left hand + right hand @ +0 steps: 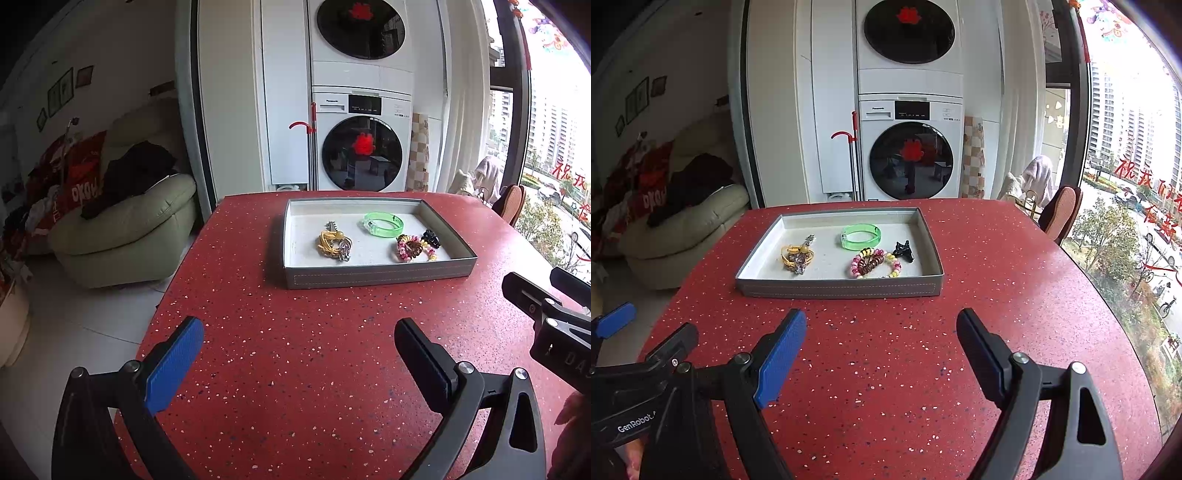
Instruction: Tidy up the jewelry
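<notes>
A grey tray sits on the red speckled table. Inside lie a green bangle, a yellow cord bracelet with metal charms, a pink-and-yellow bead bracelet with a brown coil tie, and a black hair claw. My left gripper is open and empty, short of the tray. My right gripper is open and empty, also short of the tray.
Stacked washer and dryer stand behind the table. A green sofa is at the left. A chair stands at the table's far right, by the window. The right gripper's body shows in the left view.
</notes>
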`<state>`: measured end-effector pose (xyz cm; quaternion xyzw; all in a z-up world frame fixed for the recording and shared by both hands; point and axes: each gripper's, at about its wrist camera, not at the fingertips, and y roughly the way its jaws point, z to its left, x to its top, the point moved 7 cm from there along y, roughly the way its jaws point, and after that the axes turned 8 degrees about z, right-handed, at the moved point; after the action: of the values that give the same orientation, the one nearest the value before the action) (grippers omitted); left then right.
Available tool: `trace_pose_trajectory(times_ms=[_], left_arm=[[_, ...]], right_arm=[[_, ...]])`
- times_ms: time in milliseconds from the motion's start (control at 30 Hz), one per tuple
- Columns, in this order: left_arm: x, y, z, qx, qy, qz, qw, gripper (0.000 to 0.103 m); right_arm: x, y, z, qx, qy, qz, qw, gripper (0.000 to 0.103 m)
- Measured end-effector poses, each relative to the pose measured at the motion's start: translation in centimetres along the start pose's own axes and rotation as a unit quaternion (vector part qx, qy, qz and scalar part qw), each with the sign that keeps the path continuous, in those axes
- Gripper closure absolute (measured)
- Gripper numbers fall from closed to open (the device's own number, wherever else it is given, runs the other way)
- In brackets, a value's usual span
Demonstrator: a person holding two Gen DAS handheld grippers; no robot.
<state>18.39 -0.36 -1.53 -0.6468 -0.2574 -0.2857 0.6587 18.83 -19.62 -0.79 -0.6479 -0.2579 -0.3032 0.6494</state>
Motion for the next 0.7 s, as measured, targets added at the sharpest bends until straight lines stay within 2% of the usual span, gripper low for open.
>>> trace_pose_trajectory(times_ms=[700], left_arm=[[0.11,0.11,-0.03,0.001,-0.001,0.002,1.0000,0.000]], right_arm=[[-0.06,-0.06,0.00,0.001,0.000,0.000,1.000,0.017]])
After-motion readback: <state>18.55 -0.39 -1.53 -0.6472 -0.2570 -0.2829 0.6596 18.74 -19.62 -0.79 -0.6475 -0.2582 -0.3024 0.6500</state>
